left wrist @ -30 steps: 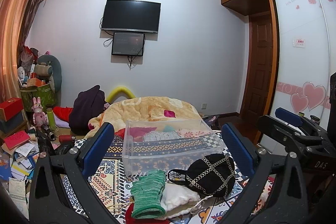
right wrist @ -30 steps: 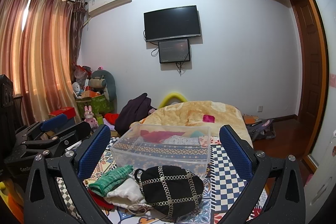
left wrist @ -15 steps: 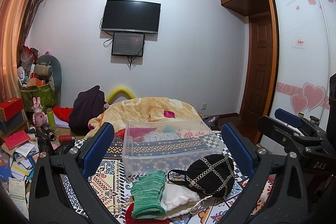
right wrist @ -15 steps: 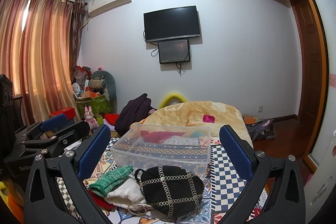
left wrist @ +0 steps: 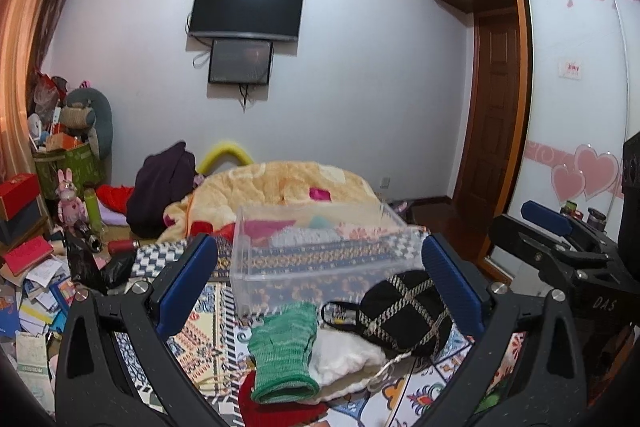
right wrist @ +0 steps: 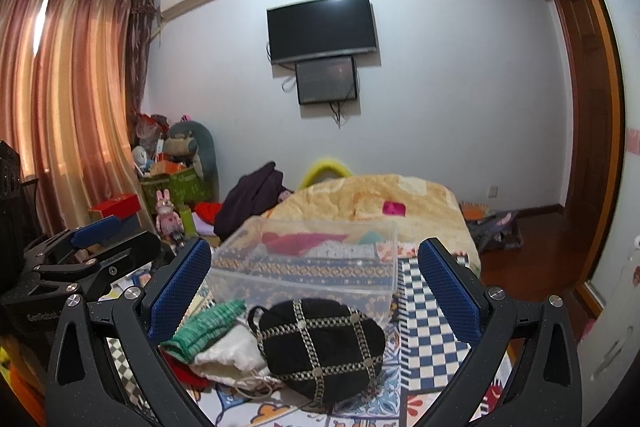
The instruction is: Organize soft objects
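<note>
A pile of soft things lies on the patterned bedspread [left wrist: 208,323]: a green knitted piece [left wrist: 282,349], a white one [left wrist: 344,351], a red one [left wrist: 276,409] underneath, and a black hat with chain trim [left wrist: 404,315]. Behind the pile stands a clear plastic box [left wrist: 316,259] holding some folded fabrics. My left gripper [left wrist: 318,287] is open and empty, above and short of the pile. My right gripper [right wrist: 314,291] is open and empty, with the black hat [right wrist: 320,343], the green piece [right wrist: 204,325] and the box [right wrist: 308,267] ahead of it.
A yellow blanket [left wrist: 280,187] and dark clothing [left wrist: 164,183] lie beyond the box. Books, boxes and toys clutter the floor at left [left wrist: 32,267]. A wardrobe with sliding doors [left wrist: 576,107] and a wooden door stand at right. Each gripper shows in the other's view.
</note>
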Motion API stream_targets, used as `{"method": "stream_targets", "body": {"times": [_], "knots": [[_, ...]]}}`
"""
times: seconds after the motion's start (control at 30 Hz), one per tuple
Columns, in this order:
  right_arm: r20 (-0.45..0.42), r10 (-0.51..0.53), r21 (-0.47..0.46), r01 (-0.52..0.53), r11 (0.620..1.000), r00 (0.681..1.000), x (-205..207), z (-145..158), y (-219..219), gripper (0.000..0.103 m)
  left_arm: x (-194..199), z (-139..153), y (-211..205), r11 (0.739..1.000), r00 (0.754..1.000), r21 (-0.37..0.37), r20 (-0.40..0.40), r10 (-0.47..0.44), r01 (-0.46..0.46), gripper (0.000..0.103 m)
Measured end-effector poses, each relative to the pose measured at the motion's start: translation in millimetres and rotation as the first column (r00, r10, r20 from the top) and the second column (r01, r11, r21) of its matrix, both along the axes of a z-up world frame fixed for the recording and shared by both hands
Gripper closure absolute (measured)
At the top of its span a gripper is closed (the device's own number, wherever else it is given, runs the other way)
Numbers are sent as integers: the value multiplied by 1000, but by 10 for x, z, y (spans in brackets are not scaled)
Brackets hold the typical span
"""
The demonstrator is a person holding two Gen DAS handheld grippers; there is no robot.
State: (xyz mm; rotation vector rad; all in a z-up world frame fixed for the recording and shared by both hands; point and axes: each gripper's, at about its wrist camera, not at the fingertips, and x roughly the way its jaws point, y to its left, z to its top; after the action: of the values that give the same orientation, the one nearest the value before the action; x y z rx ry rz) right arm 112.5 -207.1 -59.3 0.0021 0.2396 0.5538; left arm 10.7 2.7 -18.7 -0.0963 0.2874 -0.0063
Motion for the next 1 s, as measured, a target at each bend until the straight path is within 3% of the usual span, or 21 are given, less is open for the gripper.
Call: {"method": "stream_targets", "body": {"times": [0.2, 0.37, 0.53, 0.67, 0.77, 0.93, 1.0], "knots": [[-66, 1, -38, -3, 999, 998, 125, -186, 2, 0, 138, -261, 40, 1000, 996, -8, -92, 2, -3, 0], [-113, 4, -75, -13, 997, 994, 201, -360, 25, 0, 300, -523, 118, 998, 982, -57, -188, -23, 13, 0], [-167, 20, -91, -35, 995, 986, 295, -536, 17, 0, 390, -730, 128, 999, 975, -42, -223, -21, 12, 0], [-212, 41, -92, -62, 994, 976, 369, -664, 9, 0, 476, -821, 131, 1000, 967, -21, -254, -16, 11, 21], [-233, 42, -101, -67, 993, 972, 400, -738, 44, 5, 532, -909, 185, 999, 960, -40, -281, -21, 10, 29], [-287, 78, -98, -110, 989, 955, 473, -832, 68, 23, 602, -1026, 247, 998, 948, -67, -317, -30, 9, 40], [-295, 85, -103, -120, 987, 952, 479, -851, 81, 27, 634, -1069, 288, 996, 943, -91, -331, -37, 7, 50]]}}
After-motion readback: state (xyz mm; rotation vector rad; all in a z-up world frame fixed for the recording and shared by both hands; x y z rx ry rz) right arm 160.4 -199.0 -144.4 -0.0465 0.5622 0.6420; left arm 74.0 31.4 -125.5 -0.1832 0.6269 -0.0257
